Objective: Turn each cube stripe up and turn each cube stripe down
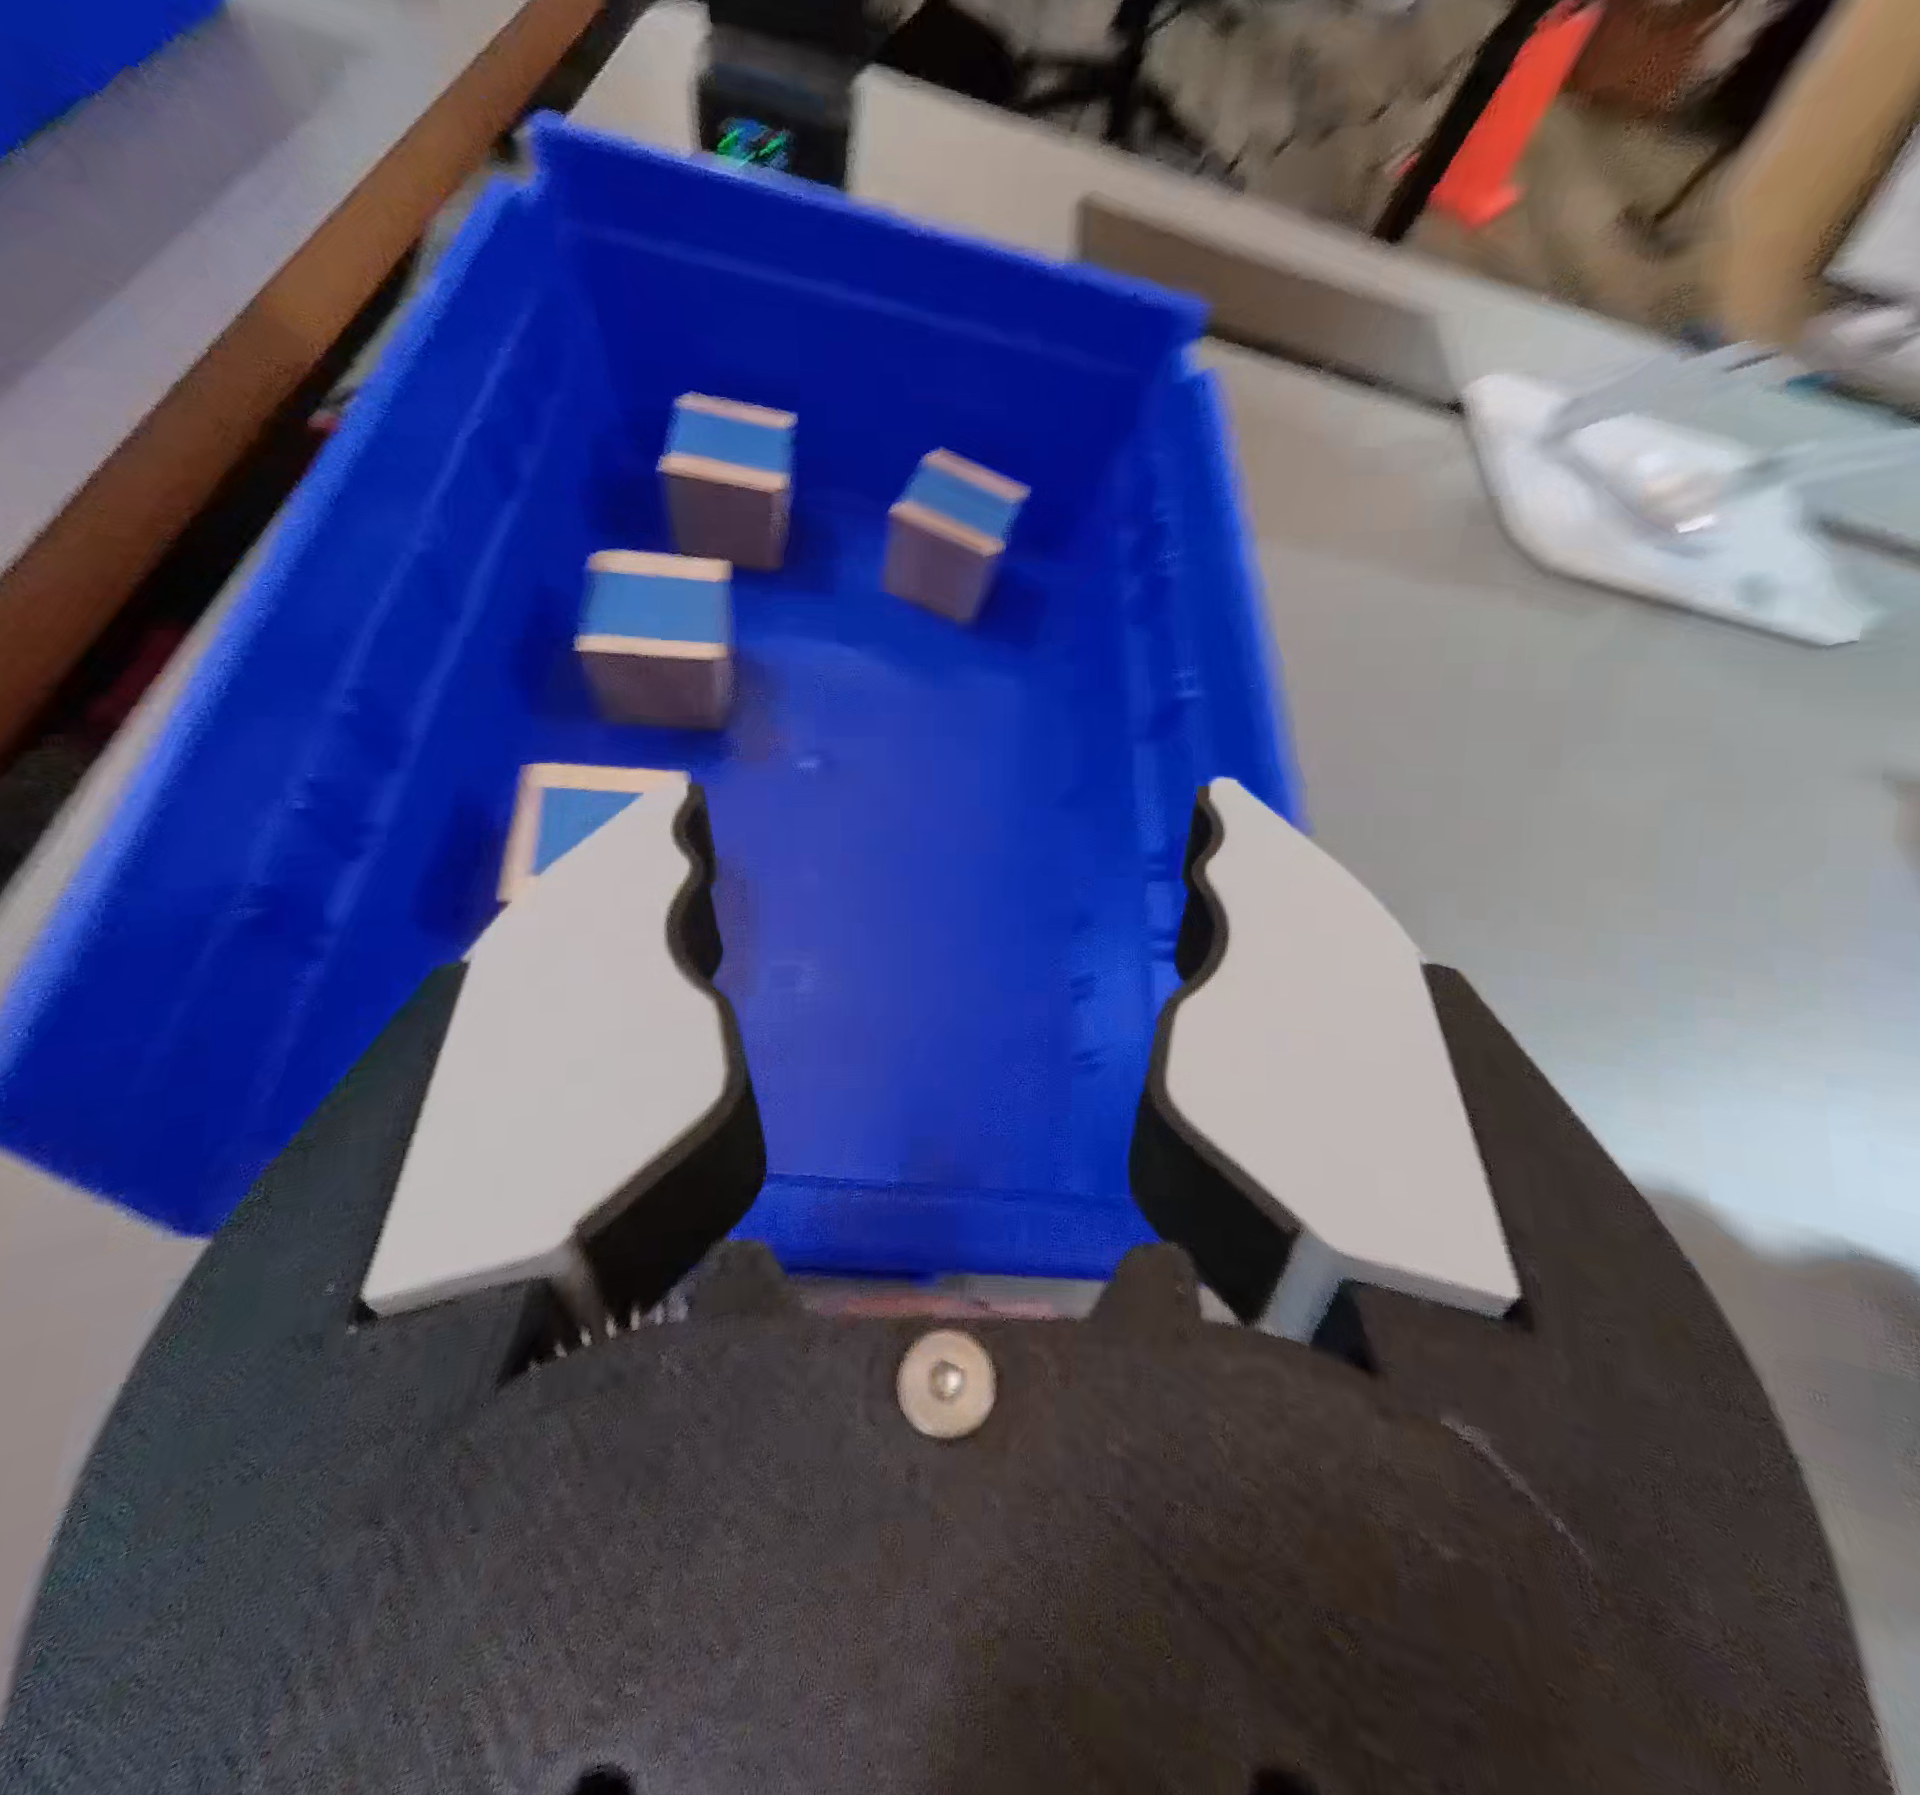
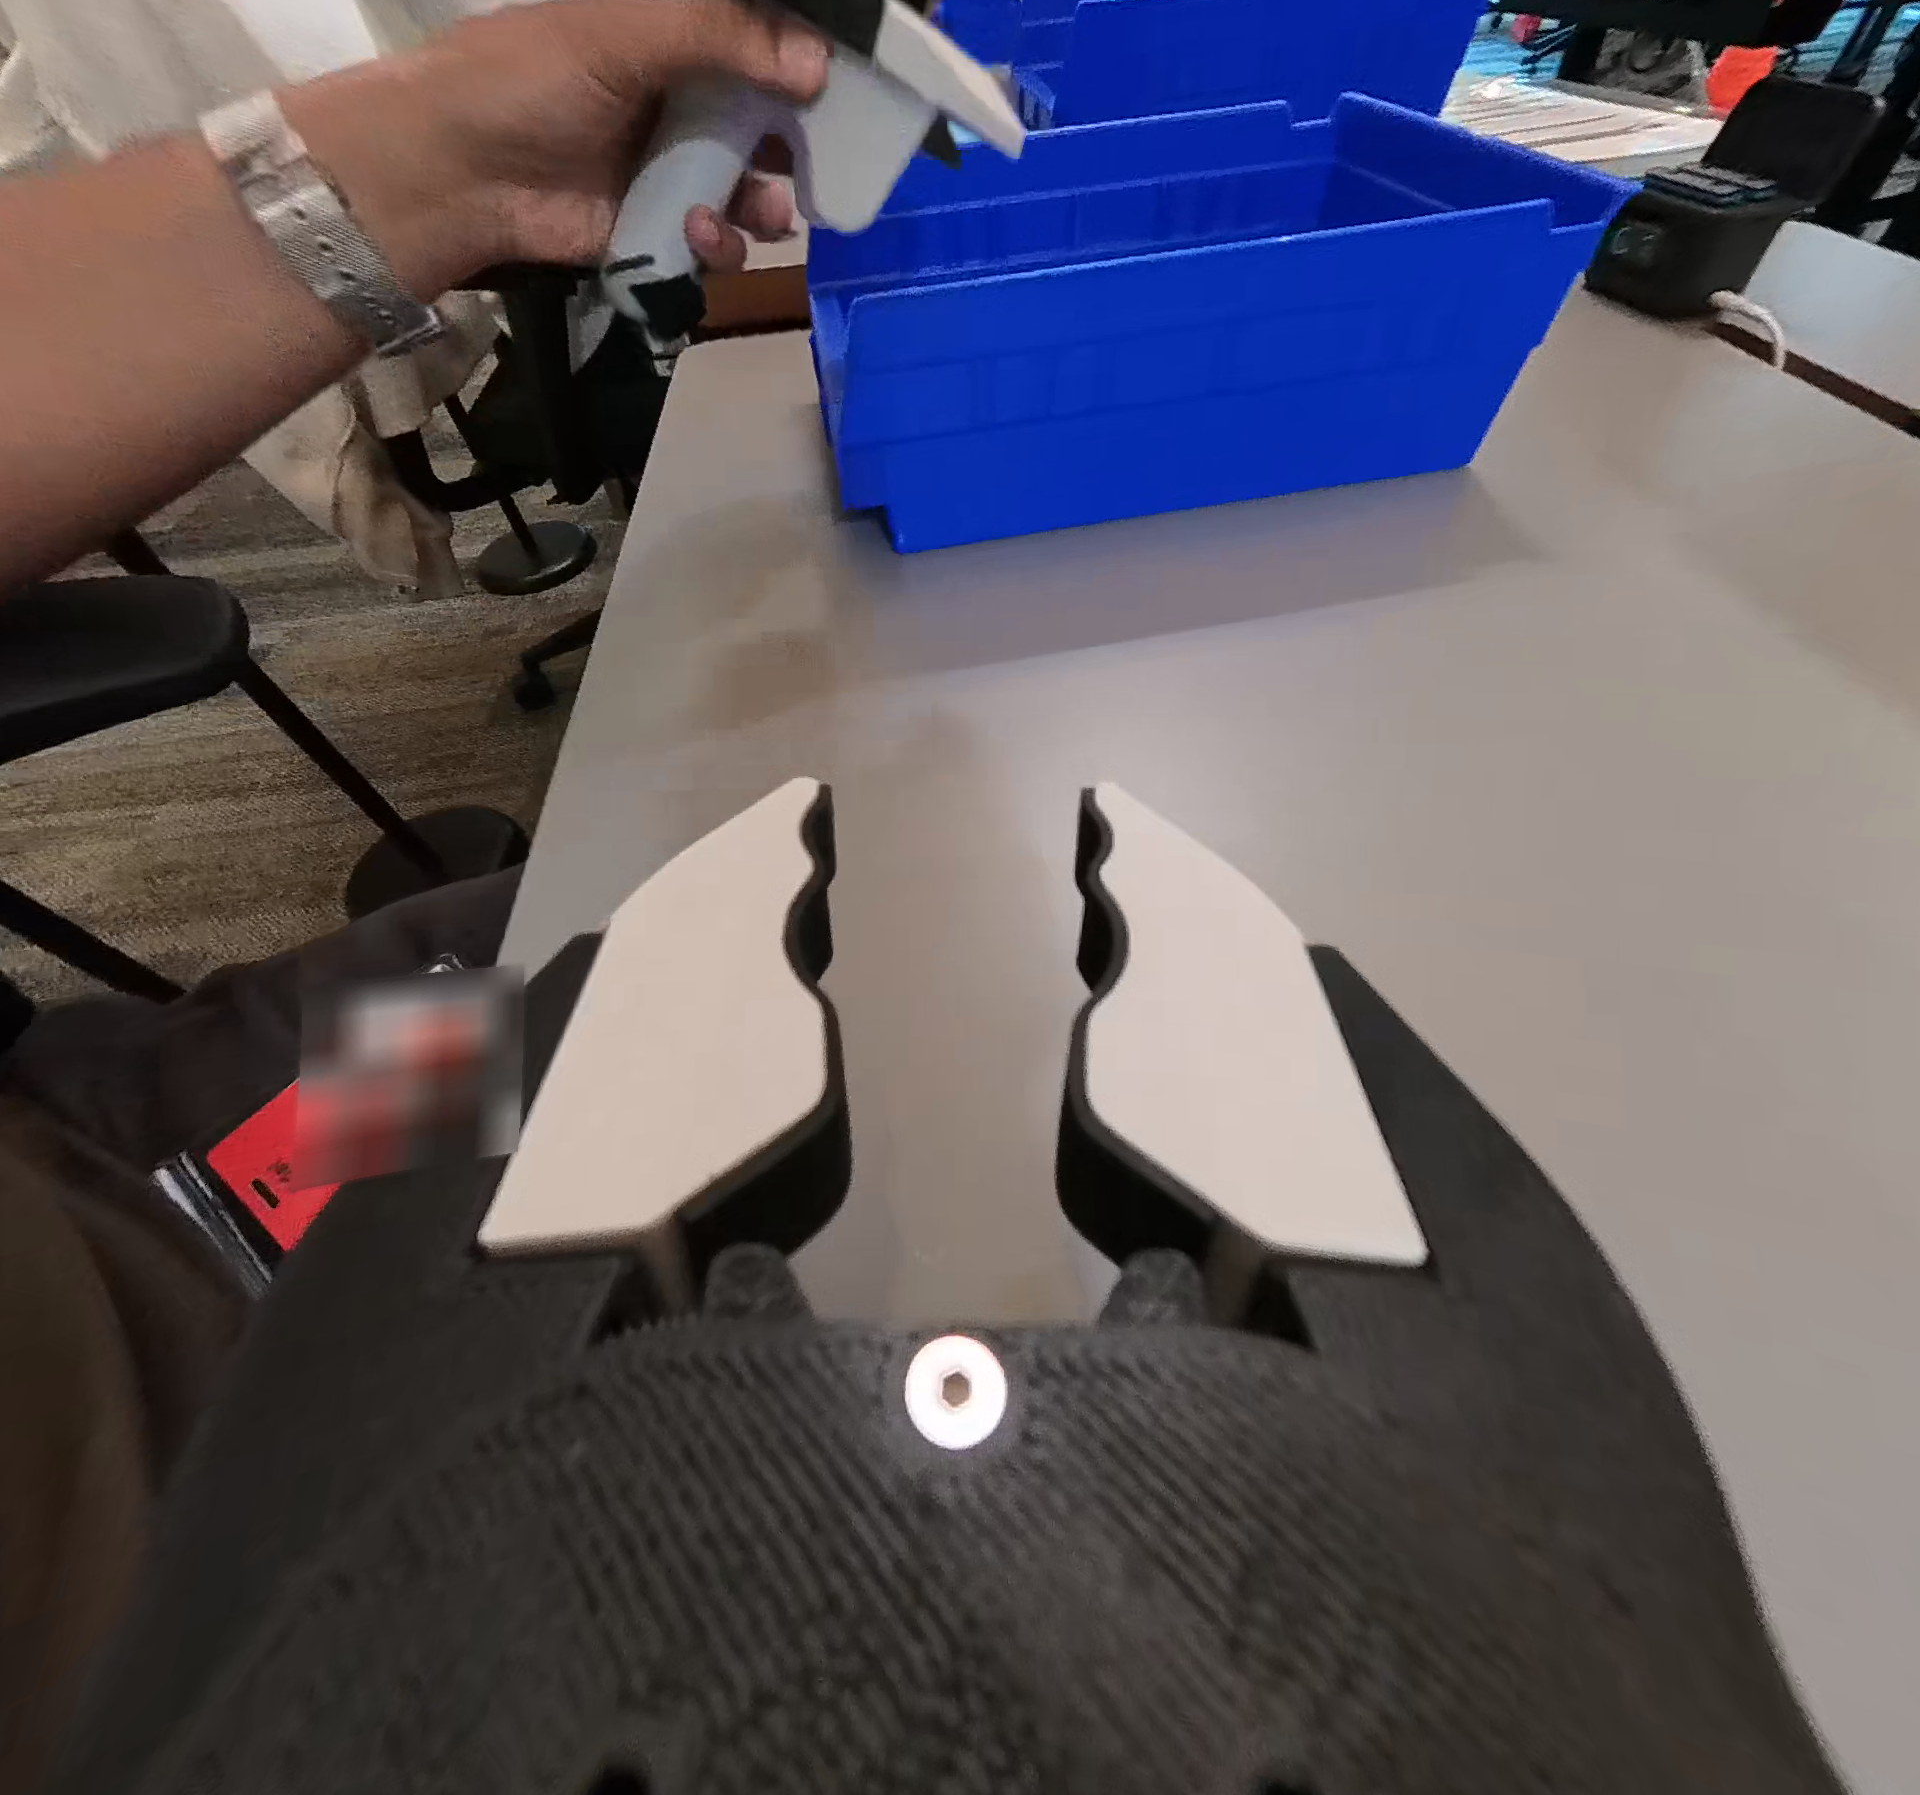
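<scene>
In the left wrist view a blue bin (image 1: 343, 706) holds several wooden cubes, each with a blue stripe facing up: one at the back (image 1: 727, 483), one at the right (image 1: 951, 535), one in the middle (image 1: 655, 639), and one at the near left (image 1: 561, 820) partly hidden behind my left finger. My left gripper (image 1: 945, 810) is open and empty, held above the bin's near half. In the right wrist view my right gripper (image 2: 954, 800) is open and empty over the grey table (image 2: 1558, 758), well short of the bin (image 2: 1164, 395). The left gripper (image 2: 862, 83) shows there above the bin's left end, held by a hand.
More blue bins (image 2: 1226, 31) stand behind the first. A black device (image 2: 1704, 218) sits at the table's far right. A white tray with clear plastic (image 1: 1662, 509) lies right of the bin. Black chairs (image 2: 135, 644) stand on the floor left of the table.
</scene>
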`<state>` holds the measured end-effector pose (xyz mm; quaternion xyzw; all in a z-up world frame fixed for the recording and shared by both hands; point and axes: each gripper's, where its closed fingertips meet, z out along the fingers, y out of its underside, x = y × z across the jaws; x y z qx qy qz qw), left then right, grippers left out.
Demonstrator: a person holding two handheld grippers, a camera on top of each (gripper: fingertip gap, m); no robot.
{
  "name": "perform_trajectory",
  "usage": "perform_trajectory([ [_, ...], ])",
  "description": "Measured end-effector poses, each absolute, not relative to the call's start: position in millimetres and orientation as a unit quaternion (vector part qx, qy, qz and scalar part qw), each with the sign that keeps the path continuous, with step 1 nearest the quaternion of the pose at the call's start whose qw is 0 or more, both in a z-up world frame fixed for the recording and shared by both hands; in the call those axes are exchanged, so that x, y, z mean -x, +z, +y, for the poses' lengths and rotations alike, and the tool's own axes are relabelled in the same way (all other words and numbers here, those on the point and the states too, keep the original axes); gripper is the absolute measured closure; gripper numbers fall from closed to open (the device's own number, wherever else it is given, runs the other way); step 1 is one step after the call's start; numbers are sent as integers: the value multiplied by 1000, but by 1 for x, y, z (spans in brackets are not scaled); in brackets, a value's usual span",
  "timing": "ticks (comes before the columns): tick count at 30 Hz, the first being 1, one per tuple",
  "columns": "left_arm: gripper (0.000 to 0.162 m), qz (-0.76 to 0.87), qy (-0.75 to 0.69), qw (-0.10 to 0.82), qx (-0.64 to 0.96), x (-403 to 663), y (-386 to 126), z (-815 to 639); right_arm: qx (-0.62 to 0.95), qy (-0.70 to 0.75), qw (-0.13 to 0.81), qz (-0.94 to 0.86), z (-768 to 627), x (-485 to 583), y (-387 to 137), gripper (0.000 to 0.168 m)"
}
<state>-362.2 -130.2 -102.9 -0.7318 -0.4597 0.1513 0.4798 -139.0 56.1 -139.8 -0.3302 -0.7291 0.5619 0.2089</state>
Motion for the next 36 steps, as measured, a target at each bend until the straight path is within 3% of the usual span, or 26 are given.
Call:
perform_trajectory([
  [5,72,-491,240,273,791,405,-164,-171,357,562,214,-715,72,139,-141,123],
  [7,82,-497,284,193,797,418,-176,-186,369,558,217,-711,79,137,-144,123],
  [13,84,-501,197,121,834,418,-215,-180,399,541,241,-700,104,127,-148,124],
  [15,89,-495,194,134,836,422,-212,-175,409,540,248,-692,112,123,-147,124],
  [16,109,-493,197,140,836,424,-209,-172,414,541,251,-688,116,122,-146,124],
  [17,115,-492,195,157,834,425,-205,-167,419,542,253,-683,120,121,-144,124],
  [21,115,-482,196,250,816,423,-153,-135,431,556,254,-664,129,119,-137,124],
  [28,116,-263,88,567,775,324,-6,19,436,612,232,-618,137,117,-117,122],
  [32,116,-137,-68,670,726,228,-4,106,437,678,198,-556,146,111,-95,114],
  [36,116,-74,-286,693,658,136,-33,155,445,759,107,-463,160,104,-73,95],
])
